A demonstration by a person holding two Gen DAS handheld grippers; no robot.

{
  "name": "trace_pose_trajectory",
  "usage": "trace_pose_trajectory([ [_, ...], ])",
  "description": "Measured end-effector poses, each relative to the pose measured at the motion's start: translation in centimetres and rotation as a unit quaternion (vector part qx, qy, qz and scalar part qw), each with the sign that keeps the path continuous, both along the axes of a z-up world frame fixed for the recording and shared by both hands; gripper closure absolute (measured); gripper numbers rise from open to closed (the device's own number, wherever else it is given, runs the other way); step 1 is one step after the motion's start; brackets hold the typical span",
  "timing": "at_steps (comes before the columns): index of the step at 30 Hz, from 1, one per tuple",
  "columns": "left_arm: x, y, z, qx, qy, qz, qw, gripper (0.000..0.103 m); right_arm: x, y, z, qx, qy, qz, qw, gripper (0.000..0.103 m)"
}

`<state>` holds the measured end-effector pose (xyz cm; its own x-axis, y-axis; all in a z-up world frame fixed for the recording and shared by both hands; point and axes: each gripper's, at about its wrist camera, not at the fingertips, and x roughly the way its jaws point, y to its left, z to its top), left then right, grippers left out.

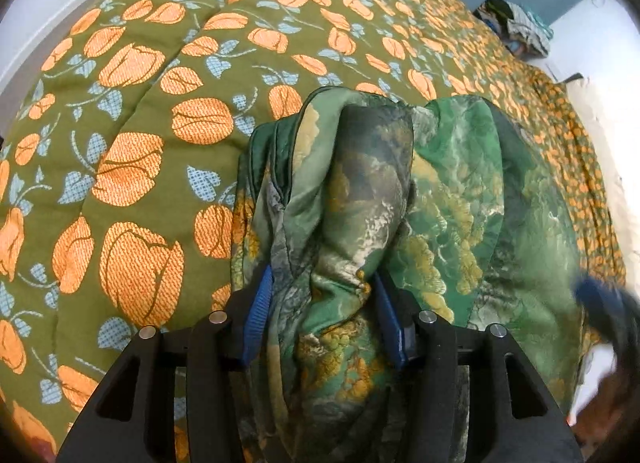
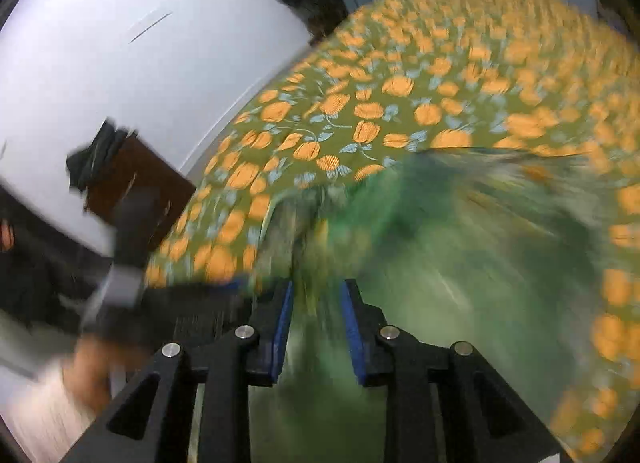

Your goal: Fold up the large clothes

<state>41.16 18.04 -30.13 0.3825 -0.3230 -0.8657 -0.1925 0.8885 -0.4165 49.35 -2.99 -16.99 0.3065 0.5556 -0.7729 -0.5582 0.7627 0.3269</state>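
Green garment [image 1: 360, 199] bunched between both grippers' pads, left [image 1: 324, 303] and right [image 2: 316, 315], over floral bedspread [image 1: 132, 111]

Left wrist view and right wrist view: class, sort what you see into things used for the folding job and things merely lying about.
In use: green patterned garment; left gripper; right gripper.
Lying about: floral bedspread; clothes pile; dark cloth on a brown stand.

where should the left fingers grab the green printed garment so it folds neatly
Best at a flat hemmed edge, such as the dark seam on the left of the green printed garment, coming from above over the floral bedspread. At present the left gripper straddles a thick rumpled bunch, which would probably give a lumpy fold.
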Motion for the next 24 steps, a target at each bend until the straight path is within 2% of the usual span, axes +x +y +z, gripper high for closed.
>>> trace_pose_trajectory([
  [3,0.0,-0.2,0.1,0.000,0.000,-0.001,1.0000,0.051,-6.0,-3.9,0.7,-0.001,-0.031,-0.012,0.999,0.077],
  [5,0.0,-0.3,0.1,0.000,-0.001,-0.001,1.0000,0.051,-8.0,-4.9,-0.9,-0.028,-0.035,-0.033,0.998,0.077],
  [8,0.1,-1.1,0.7,0.016,0.000,-0.004,0.9999,0.050,-8.3,-5.1,-5.8,-0.039,-0.003,-0.062,0.997,0.078],
  [11,-0.1,-1.6,2.0,0.033,-0.003,0.002,0.9995,0.049,-7.9,-4.8,-5.7,-0.029,-0.008,-0.089,0.996,0.077],
  [13,-0.7,-0.6,4.0,0.005,-0.014,0.006,0.9999,0.042,-8.1,-5.3,-4.0,-0.015,-0.015,-0.102,0.995,0.076],
  [14,-1.2,0.1,4.9,-0.018,-0.024,0.009,0.9995,0.035,-8.4,-5.7,-2.9,-0.008,-0.022,-0.101,0.995,0.066],
  [15,-1.6,1.1,5.8,-0.038,-0.037,0.015,0.9985,0.026,-8.8,-6.3,-1.8,-0.004,-0.026,-0.104,0.994,0.044],
  [16,-1.9,1.9,6.4,-0.055,-0.049,0.020,0.9971,0.021,-9.1,-7.1,-1.1,0.001,-0.030,-0.112,0.993,0.033],
  [17,-2.2,2.7,6.6,-0.074,-0.056,0.020,0.9955,0.011,-9.5,-8.1,-0.1,0.015,-0.041,-0.125,0.991,0.023],
  [18,-2.0,2.9,6.5,-0.088,-0.056,0.019,0.9943,0.008,-9.7,-8.7,0.5,0.028,-0.049,-0.132,0.990,0.023],
  [21,-1.3,3.4,4.4,-0.151,-0.019,0.003,0.9884,0.008,-8.8,-10.3,1.4,0.050,-0.047,-0.142,0.988,0.023],
  [24,-0.5,2.0,3.4,-0.174,-0.007,-0.018,0.9845,0.008,-8.3,-11.0,0.5,0.044,-0.038,-0.157,0.986,0.023],
])
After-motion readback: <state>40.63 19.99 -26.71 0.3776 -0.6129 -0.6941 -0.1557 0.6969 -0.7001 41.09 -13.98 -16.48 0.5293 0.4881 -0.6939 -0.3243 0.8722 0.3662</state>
